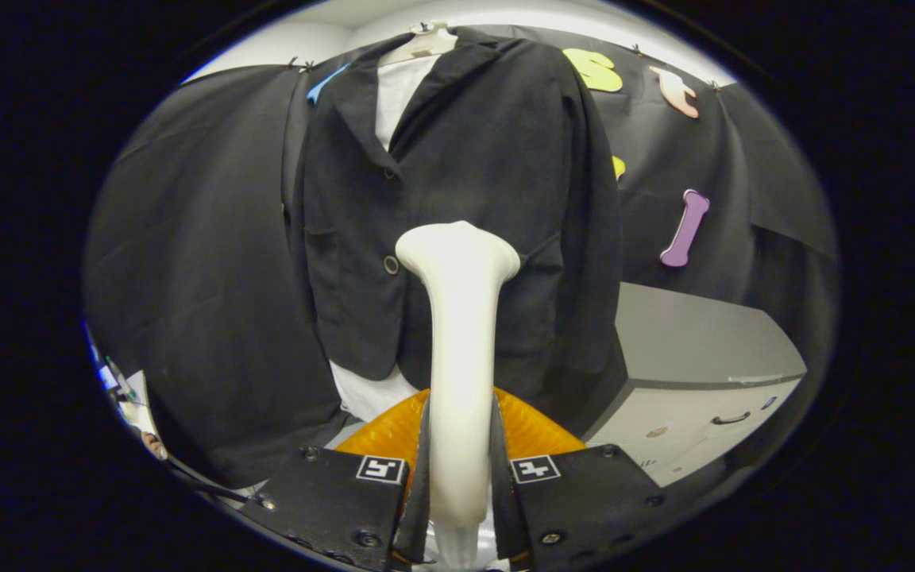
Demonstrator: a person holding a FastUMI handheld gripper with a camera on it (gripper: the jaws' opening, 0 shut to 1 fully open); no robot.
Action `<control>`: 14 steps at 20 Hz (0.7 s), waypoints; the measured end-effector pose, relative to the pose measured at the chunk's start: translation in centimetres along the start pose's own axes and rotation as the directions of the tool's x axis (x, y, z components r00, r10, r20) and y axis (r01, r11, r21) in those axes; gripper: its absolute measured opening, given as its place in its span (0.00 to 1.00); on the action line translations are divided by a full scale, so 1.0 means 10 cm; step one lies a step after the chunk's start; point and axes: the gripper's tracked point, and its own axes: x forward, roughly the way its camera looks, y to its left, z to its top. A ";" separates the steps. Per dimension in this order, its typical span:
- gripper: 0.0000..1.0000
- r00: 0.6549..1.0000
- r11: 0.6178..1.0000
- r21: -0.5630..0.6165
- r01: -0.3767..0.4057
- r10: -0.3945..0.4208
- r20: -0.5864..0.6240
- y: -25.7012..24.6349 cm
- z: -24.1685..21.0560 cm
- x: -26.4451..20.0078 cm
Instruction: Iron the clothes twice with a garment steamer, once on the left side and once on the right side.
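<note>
- We hold the garment steamer [459, 334] upright by its handle, the gripper [459, 477] closed on it with both jaws pressing its sides.
- Its flared head sits in front of the black jacket [473, 159], near the lower front beside the button [391, 264]; whether the head touches the cloth or hangs just short of it we cannot tell from this angle.
- The jacket hangs on a form over a white shirt [398, 91], well ahead of the jaws, with a grey cabinet [696, 349] off to one side.
- We judge the step in hand to be a pass down the jacket's front; which of the two sides it counts as is unclear.
- The next move calls for keeping the head flat to the fabric and drawing it steadily along one side without snagging the lapel.
- The steamer's lower handle is cut off below the jaws, and an orange object [533, 433] behind it is hard to make out.
</note>
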 end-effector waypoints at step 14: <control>0.35 0.991 1.000 0.009 -0.024 0.025 -0.129 -0.08 -0.65 0.21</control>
